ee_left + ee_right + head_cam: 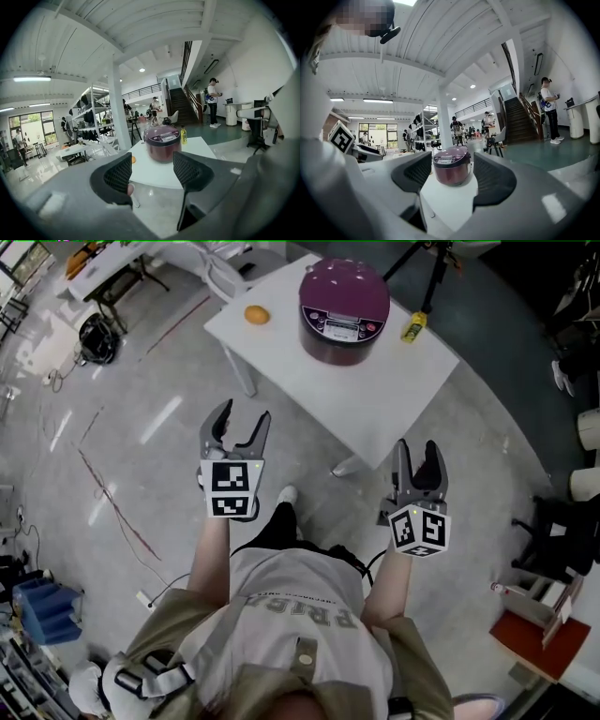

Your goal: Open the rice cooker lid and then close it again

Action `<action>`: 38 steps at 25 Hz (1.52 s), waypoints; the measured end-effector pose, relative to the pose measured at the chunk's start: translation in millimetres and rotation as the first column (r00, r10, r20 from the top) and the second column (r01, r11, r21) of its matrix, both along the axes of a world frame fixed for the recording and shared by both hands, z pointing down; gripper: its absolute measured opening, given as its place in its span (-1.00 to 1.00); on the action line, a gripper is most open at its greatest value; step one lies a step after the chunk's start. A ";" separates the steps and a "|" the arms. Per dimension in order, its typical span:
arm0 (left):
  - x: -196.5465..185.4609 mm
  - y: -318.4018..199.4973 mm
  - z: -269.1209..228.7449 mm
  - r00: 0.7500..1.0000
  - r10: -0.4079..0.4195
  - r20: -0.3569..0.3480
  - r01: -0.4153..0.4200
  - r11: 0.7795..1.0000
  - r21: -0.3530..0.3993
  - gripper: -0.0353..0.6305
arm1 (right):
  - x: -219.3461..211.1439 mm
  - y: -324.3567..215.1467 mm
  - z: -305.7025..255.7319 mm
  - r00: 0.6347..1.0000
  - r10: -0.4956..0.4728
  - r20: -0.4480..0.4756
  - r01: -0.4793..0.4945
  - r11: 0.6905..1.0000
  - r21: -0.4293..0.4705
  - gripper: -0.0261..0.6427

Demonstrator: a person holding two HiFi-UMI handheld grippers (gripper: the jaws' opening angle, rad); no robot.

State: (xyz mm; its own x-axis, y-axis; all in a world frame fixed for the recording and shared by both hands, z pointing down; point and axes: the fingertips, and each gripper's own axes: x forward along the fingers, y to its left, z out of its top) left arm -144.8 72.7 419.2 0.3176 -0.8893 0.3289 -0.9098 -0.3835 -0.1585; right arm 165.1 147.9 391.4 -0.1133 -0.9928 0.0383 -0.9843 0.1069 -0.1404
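Observation:
A maroon rice cooker with its lid down stands on a white table ahead of me. It also shows far off between the jaws in the left gripper view and the right gripper view. My left gripper hangs over the floor short of the table, open and empty. My right gripper hovers by the table's near corner, also open with nothing between its fingers. Neither touches the cooker.
An orange lies left of the cooker on the table. A yellow bottle stands at its right. A tripod rises behind the table. Desks, shelves and people fill the far room. A red stool sits at my right.

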 end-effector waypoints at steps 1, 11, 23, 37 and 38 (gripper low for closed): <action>0.9 -7.2 -1.0 1.000 0.005 -0.002 -0.005 1.000 0.003 -0.03 | -0.7 -4.8 -0.3 1.000 0.003 -0.001 -0.003 1.000 0.001 -0.17; 9.8 -79.7 -3.7 0.996 0.088 0.006 -0.088 0.996 0.018 -0.03 | -2.8 -51.7 -6.1 0.997 0.071 -0.004 -0.071 0.997 0.014 -0.17; 21.9 -142.2 1.5 0.985 0.173 -0.016 -0.172 0.985 0.029 -0.03 | -14.8 -93.4 2.4 0.994 0.108 -0.023 -0.108 0.994 0.000 -0.17; 29.7 -169.8 28.0 0.980 0.200 0.002 -0.200 0.979 -0.039 -0.03 | -12.7 -130.5 16.5 0.995 0.096 -0.025 -0.097 0.994 -0.043 -0.17; 30.8 -172.2 30.2 0.980 0.201 0.004 -0.200 0.979 -0.043 -0.03 | -12.5 -134.4 18.7 0.995 0.091 -0.026 -0.093 0.994 -0.049 -0.17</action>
